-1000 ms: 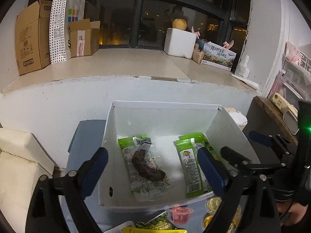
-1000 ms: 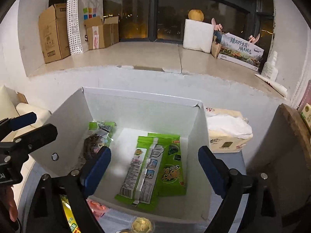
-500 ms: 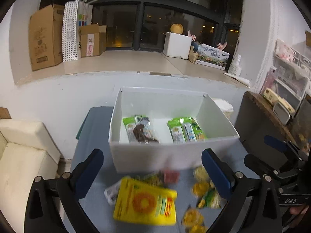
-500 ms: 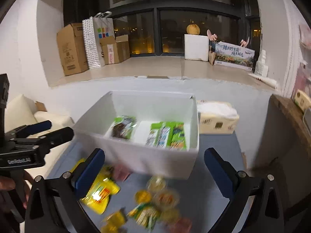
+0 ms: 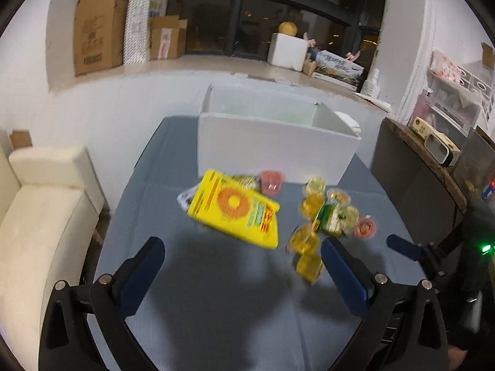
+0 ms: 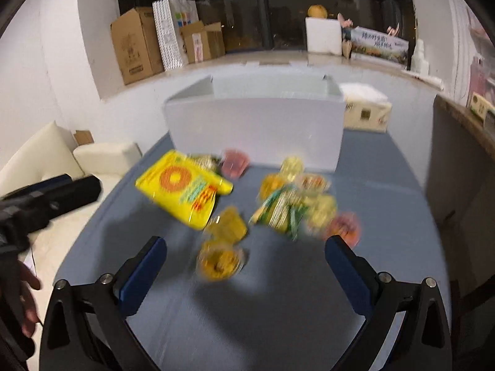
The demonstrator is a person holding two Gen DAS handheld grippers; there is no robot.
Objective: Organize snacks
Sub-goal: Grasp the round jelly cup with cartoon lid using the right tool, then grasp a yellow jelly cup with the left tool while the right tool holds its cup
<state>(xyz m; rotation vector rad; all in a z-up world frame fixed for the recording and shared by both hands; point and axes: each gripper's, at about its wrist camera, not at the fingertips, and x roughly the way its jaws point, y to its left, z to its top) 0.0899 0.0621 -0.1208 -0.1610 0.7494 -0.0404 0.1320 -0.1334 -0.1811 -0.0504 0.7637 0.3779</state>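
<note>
A white open box (image 5: 272, 145) (image 6: 256, 130) stands at the far end of the grey-blue table (image 5: 216, 293). In front of it lie a yellow snack bag (image 5: 235, 208) (image 6: 182, 188), a pink jelly cup (image 5: 271, 181) (image 6: 234, 160), several yellow jelly cups (image 5: 307, 244) (image 6: 219, 259), a green-yellow packet (image 6: 281, 211) and a red cup (image 5: 365, 227) (image 6: 345, 227). My left gripper (image 5: 241, 261) hovers open and empty short of the yellow bag. My right gripper (image 6: 244, 258) is open too, with a yellow jelly cup lying beyond its fingers (image 6: 346, 269), untouched.
A cream sofa (image 5: 40, 210) stands left of the table. A tissue box (image 6: 366, 108) sits right of the white box, and a dark side table (image 5: 417, 167) stands further right. Cardboard boxes (image 5: 99, 27) and a white foam box (image 5: 287, 51) line the window ledge.
Both grippers drew back from over the white box toward the near side of the table. The box's inside dropped out of sight and the loose snacks came into full view.
</note>
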